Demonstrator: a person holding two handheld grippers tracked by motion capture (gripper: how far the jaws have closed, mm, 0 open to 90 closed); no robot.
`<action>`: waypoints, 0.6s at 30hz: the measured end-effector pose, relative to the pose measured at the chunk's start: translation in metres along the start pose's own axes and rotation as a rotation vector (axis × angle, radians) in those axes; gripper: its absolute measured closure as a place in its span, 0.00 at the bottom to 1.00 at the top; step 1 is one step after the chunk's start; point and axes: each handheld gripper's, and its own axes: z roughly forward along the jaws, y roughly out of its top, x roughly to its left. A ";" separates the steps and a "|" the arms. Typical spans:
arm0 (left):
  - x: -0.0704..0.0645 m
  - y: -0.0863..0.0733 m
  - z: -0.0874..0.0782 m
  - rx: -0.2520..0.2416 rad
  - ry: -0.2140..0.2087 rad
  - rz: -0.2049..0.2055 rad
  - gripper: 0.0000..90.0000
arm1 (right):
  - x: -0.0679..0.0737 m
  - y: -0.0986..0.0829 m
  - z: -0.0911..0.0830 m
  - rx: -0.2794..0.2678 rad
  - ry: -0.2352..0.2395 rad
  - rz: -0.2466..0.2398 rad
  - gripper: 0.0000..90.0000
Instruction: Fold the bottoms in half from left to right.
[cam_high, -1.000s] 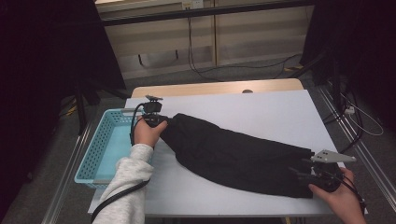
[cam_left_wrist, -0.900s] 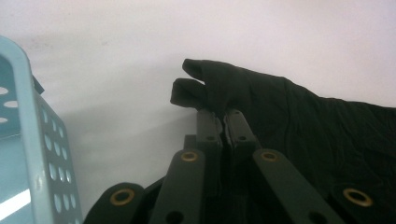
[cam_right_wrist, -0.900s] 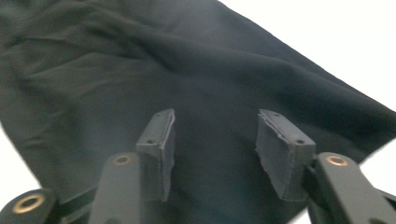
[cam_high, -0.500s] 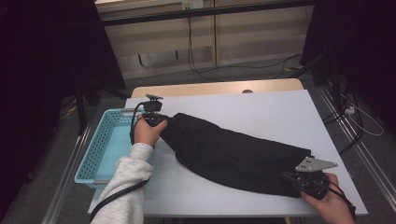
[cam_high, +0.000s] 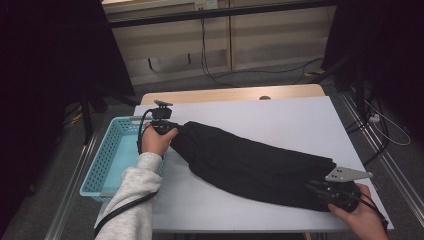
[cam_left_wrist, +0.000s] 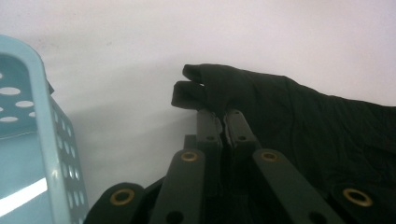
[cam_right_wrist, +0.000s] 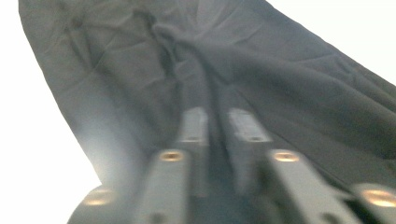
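High view — garment: a long black garment (cam_high: 250, 167) lies folded lengthwise on the white bench (cam_high: 280, 112), running from the centre left of the frame down to the lower right.
High view — left hand-held gripper (cam_high: 167, 129): at the garment's upper-left end, just beside the blue basket (cam_high: 107, 160) at the left edge of the bench.
High view — right hand-held gripper (cam_high: 325, 192): at the garment's lower-right end, near the bottom right corner of the frame.
Left gripper view — grip: the jaws of the left hand-held gripper (cam_left_wrist: 223, 122) stand closed together on a bunched corner of the garment (cam_left_wrist: 299, 116); the basket wall (cam_left_wrist: 44, 140) shows at the left of the frame.
Right gripper view — grip: blurred, but the jaws of the right hand-held gripper (cam_right_wrist: 218, 122) look nearly closed with a ridge of the cloth (cam_right_wrist: 224, 60) pinched between them.
Step in hand: both ends seem gripped — likely the moment before a fold or a lift.
Next move calls for: keeping both pinches firm and moving the two ends together, so the cloth neither slips nor drags; if it is bound for the basket, the far end must travel toward the left of the frame.
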 end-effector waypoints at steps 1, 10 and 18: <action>0.000 0.000 0.000 0.000 0.001 0.000 0.96 | 0.000 0.001 0.001 -0.009 -0.006 0.008 0.72; -0.002 0.002 -0.003 0.005 0.009 0.004 0.96 | 0.005 0.012 0.011 -0.069 -0.011 0.033 0.43; -0.004 0.006 -0.011 -0.002 0.029 0.008 0.96 | 0.007 0.021 0.019 -0.108 -0.018 0.041 0.24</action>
